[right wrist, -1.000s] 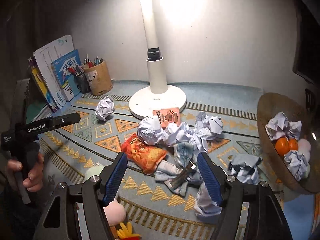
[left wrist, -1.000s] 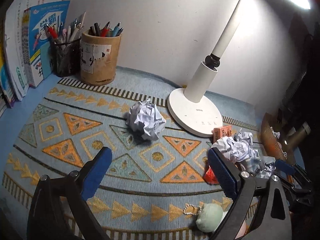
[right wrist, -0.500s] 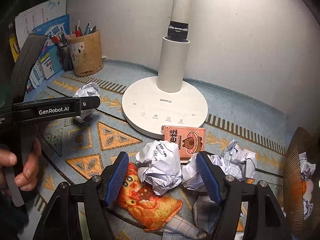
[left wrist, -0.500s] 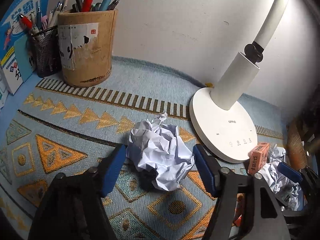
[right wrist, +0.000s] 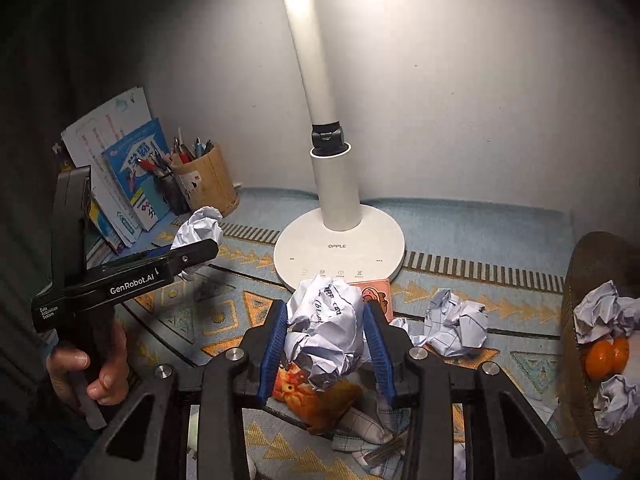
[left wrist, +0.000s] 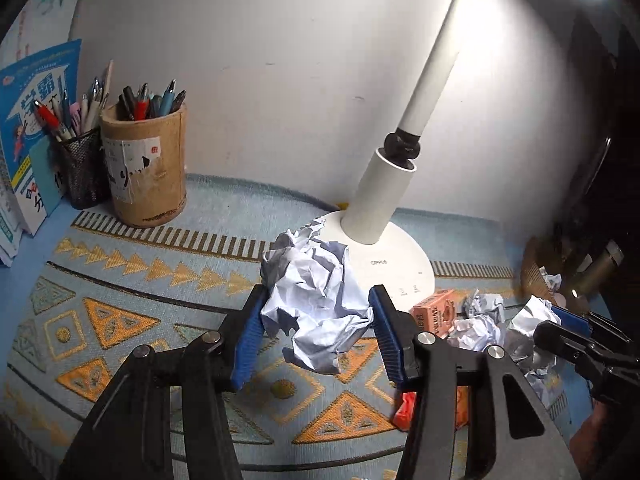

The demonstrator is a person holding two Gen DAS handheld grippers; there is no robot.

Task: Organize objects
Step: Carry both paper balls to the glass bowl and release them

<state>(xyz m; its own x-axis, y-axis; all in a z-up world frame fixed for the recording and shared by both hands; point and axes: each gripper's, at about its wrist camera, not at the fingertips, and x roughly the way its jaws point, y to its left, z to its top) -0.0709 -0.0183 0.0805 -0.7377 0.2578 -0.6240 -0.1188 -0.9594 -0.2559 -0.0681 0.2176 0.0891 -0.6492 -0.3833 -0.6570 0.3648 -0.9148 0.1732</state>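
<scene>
My left gripper (left wrist: 314, 332) is shut on a crumpled white paper ball (left wrist: 316, 300) and holds it above the patterned mat, in front of the lamp base. The same ball (right wrist: 200, 226) and the left gripper show at left in the right wrist view. My right gripper (right wrist: 326, 344) is shut on another crumpled paper ball (right wrist: 326, 332) with writing on it, lifted above an orange snack bag (right wrist: 316, 398). More paper balls (right wrist: 456, 322) lie on the mat to the right. A woven basket (right wrist: 576, 280) at far right holds paper balls and oranges (right wrist: 606, 356).
A white desk lamp (right wrist: 340, 240) stands at the back middle with a pink box (right wrist: 376, 294) at its base. A pen cup (left wrist: 144, 172), a mesh pen holder (left wrist: 82, 172) and books (left wrist: 28, 132) stand at back left. A checked cloth (right wrist: 372, 428) lies under the right gripper.
Both grippers have closed on their paper balls and lifted them off the mat. The views have pulled back and up from the mat.
</scene>
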